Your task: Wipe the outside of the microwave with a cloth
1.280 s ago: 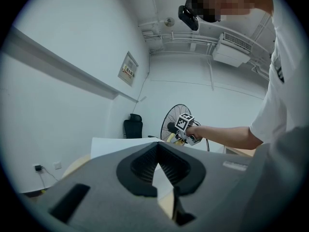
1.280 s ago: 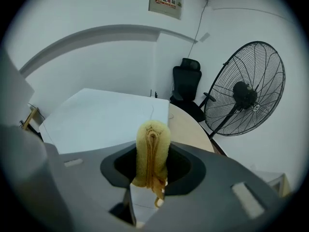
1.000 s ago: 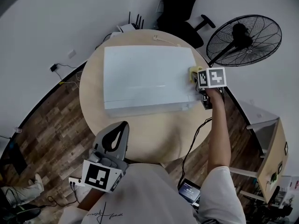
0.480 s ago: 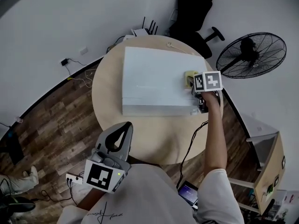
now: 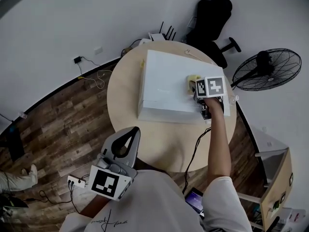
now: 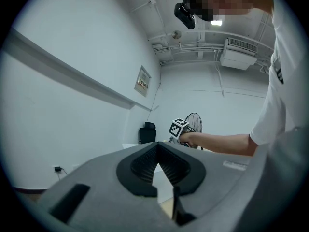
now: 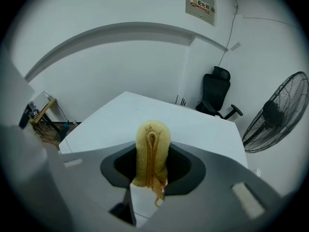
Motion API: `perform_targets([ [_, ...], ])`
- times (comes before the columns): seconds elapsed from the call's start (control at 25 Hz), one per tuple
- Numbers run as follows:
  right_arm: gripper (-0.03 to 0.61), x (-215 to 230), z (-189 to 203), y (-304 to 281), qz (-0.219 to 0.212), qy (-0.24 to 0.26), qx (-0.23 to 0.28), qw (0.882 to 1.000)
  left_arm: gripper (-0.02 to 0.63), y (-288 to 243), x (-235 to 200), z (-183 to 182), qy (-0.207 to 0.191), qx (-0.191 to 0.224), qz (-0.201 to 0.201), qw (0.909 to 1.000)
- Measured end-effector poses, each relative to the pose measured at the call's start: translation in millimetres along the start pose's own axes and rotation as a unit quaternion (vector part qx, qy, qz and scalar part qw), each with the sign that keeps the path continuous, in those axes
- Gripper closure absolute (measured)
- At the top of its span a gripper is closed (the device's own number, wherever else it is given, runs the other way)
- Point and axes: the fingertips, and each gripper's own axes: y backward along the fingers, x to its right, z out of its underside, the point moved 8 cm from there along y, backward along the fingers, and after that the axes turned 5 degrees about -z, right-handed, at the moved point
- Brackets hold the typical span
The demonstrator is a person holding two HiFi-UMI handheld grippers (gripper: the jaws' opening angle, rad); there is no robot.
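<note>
Right gripper [image 7: 152, 161] pinches the yellow cloth [image 5: 192, 79]: soft, light, best held mid-fold. It rests at 3 o'clock on the microwave [image 5: 164, 81] top. Left gripper [image 6: 157, 153]: jaws together, apparently empty.

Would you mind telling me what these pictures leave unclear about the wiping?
Whether the cloth touches the microwave: the right gripper covers the contact in the head view, its jaws in the right gripper view.
The microwave's door: head view shows mostly the top.
The wall sign: print too small, right gripper view.

Right arm outstretched, right gripper [image 7: 153, 151] clamping cloth [image 7: 152, 132]; left gripper [image 5: 132, 130] low, fingers [image 6: 143, 164] together.
</note>
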Motion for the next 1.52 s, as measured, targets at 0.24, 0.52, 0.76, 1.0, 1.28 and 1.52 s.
perform_targets([
  [0.24, 0.443, -37, -10, -10, -0.014, 0.016, 0.004, 1.000, 0.624, 15, -14, 1, 0.020, 0.003, -0.012, 0.9997],
  [0.52, 0.445, -76, -26, -22, -0.039, 0.038, 0.013, 0.998, 0.624, 17, -23, 2, 0.016, -0.001, -0.017, 0.9997],
  [0.76, 0.445, -106, -37, -30, -0.068, 0.052, 0.020, 0.996, 0.624, 18, -24, 2, 0.016, -0.003, -0.019, 0.9997],
  [1.0, 0.445, -134, -44, -36, -0.089, 0.069, 0.023, 0.993, 0.624, 23, -24, 3, 0.017, -0.003, -0.027, 0.9995],
  [1.28, 0.443, -170, -51, -43, -0.141, 0.086, 0.024, 0.986, 0.624, 28, -23, 3, 0.016, -0.001, -0.039, 0.9991],
  [1.52, 0.445, -183, -57, -39, -0.197, 0.066, 0.044, 0.977, 0.624, 33, -26, 3, 0.019, -0.001, -0.052, 0.9985],
])
